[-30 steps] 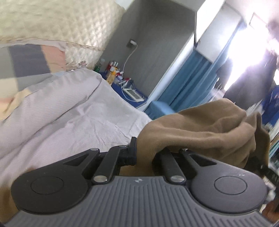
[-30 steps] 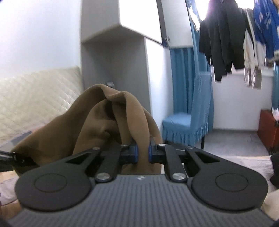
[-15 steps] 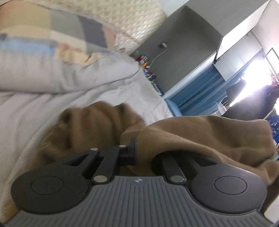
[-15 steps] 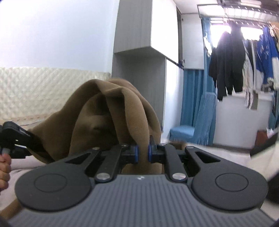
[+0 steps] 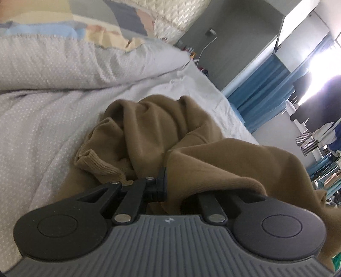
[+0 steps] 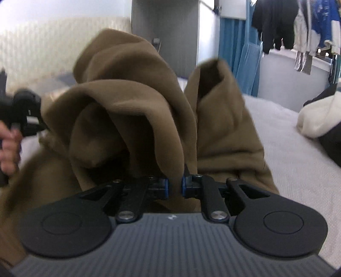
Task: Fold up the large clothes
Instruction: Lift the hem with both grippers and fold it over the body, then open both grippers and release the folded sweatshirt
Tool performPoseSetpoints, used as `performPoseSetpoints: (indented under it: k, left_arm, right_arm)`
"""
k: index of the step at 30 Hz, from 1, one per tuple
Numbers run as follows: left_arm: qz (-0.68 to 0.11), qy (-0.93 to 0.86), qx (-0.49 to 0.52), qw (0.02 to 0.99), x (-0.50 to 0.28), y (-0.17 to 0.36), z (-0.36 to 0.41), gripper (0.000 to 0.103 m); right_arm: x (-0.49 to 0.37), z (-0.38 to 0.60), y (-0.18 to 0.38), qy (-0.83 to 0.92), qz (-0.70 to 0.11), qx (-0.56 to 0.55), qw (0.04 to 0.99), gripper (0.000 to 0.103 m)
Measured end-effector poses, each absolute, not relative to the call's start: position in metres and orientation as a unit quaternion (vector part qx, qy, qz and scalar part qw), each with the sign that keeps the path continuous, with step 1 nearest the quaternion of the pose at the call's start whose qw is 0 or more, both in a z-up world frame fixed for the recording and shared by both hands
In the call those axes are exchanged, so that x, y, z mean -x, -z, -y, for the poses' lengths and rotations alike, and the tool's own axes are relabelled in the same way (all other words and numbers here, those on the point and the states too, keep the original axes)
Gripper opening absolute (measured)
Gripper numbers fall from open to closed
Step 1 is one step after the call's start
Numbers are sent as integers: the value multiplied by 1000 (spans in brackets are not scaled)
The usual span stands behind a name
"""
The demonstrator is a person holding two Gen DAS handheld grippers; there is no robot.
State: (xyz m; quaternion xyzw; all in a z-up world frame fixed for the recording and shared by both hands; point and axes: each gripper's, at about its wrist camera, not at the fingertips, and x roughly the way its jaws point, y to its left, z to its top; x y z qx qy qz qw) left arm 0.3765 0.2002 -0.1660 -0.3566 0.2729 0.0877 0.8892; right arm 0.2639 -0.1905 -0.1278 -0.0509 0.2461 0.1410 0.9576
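A large brown sweatshirt lies bunched on the pale grey bedsheet, a ribbed cuff showing at its near left. My left gripper is shut on a fold of it; cloth drapes over the right finger and hides it. In the right wrist view the same brown sweatshirt rises in tall folds straight ahead. My right gripper is shut on a thin pinch of it between blue-edged pads. The other gripper and a hand appear at the left edge, blurred.
A grey duvet and patchwork pillow lie along the quilted headboard. A bedside stand with bottles and a cable sits by the grey wardrobe. White and dark clothes lie on the bed at right; garments hang by the window.
Both grippers came down toward the bed with the sweatshirt. It hung in the air before; now much of it rests crumpled on the sheet. Both grips held.
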Motion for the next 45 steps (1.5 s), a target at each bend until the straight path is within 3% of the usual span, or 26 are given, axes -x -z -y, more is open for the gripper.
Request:
performPoseSetpoints:
  k: [6, 9, 12, 13, 14, 15, 17, 21, 24, 33, 38, 45]
  left_arm:
    - [-270, -73, 357, 891, -380, 173, -207, 6]
    - [-278, -69, 349, 892, -371, 170, -204, 11]
    - [-305, -57, 353, 883, -361, 167, -204, 18]
    - [-306, -54, 364, 878, -353, 167, -205, 19]
    - [-306, -53, 371, 875, -345, 166, -206, 19]
    - [-304, -51, 378, 873, -336, 164, -205, 21]
    - [-294, -48, 383, 874, -318, 156, -204, 39]
    - [-274, -50, 351, 894, -285, 127, -193, 42]
    - [-245, -25, 331, 911, -261, 113, -183, 52]
    - [-170, 74, 314, 931, -256, 87, -150, 52]
    - [-168, 101, 297, 935, -272, 90, -135, 52]
    - [-169, 105, 281, 939, -289, 100, -137, 52]
  right_arm:
    - [-278, 185, 133, -145, -253, 48, 955, 16]
    - [-257, 183, 136, -149, -261, 51, 952, 19]
    - [-247, 187, 132, -167, -274, 36, 947, 42]
    - [-243, 189, 130, -182, -281, 29, 942, 59]
    - [-240, 191, 129, -192, -284, 24, 939, 69]
    - [-234, 192, 127, -203, -283, 20, 937, 69]
    - [-221, 195, 120, -220, -279, 15, 934, 69]
    - [-200, 212, 105, -252, -265, -32, 930, 69]
    - [-190, 227, 92, -270, -241, -78, 929, 69]
    - [-225, 231, 61, -260, -190, -154, 934, 68]
    - [-265, 202, 66, -262, -213, -142, 931, 48]
    - [-278, 172, 96, -309, -262, -97, 909, 47]
